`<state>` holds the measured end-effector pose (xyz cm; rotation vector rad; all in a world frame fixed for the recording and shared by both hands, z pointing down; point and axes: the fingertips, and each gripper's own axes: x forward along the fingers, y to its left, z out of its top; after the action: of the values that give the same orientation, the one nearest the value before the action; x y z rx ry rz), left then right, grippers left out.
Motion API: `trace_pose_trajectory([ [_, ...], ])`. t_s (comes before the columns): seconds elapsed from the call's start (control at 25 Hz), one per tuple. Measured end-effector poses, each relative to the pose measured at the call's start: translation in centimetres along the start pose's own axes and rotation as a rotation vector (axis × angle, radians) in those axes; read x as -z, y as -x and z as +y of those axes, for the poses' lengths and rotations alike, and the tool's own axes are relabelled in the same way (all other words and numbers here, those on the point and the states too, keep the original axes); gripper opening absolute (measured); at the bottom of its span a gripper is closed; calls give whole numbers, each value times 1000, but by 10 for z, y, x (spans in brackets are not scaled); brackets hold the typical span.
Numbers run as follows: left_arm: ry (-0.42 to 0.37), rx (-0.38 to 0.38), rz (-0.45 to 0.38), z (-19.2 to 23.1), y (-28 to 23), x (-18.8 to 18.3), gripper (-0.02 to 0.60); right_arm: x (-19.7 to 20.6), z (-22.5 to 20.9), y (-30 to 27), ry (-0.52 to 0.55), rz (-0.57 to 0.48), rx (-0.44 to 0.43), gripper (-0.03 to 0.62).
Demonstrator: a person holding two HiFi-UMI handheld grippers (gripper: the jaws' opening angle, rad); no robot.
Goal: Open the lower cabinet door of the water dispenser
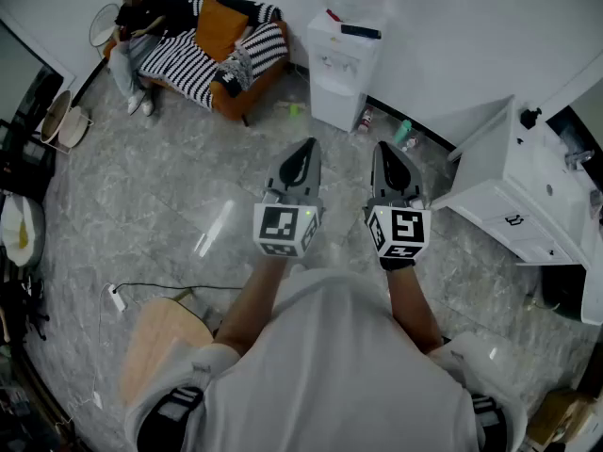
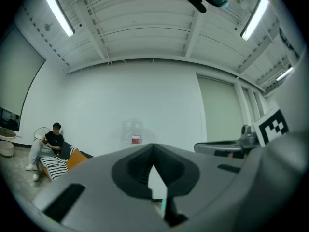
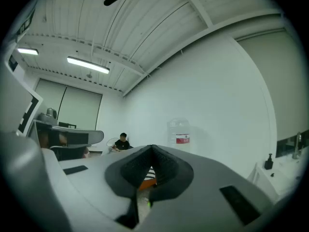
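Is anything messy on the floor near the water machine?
Yes. Two things that look like bottles lie on the floor against the wall, right of the water dispenser, instead of being put away.

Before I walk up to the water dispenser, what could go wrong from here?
Bottles lie on the floor beside the water dispenser's base; stepping in, you might kick them, or they may block the lower door's swing. The left tool and right tool are both shut and well short of the dispenser, so they could bump the door rather than catch it unless opened first.
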<state>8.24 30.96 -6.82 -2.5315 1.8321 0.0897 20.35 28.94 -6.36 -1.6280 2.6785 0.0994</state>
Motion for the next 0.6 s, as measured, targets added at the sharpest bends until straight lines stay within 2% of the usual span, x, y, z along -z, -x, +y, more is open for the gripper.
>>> trace_pose_trajectory([
  [0.2,11,23,-29,3,10,-4,14,3,8,2,-25,13,26,8],
  [0.6,31,6,-54,35,32,-5,14,5,28,1,-73,3,86,8],
])
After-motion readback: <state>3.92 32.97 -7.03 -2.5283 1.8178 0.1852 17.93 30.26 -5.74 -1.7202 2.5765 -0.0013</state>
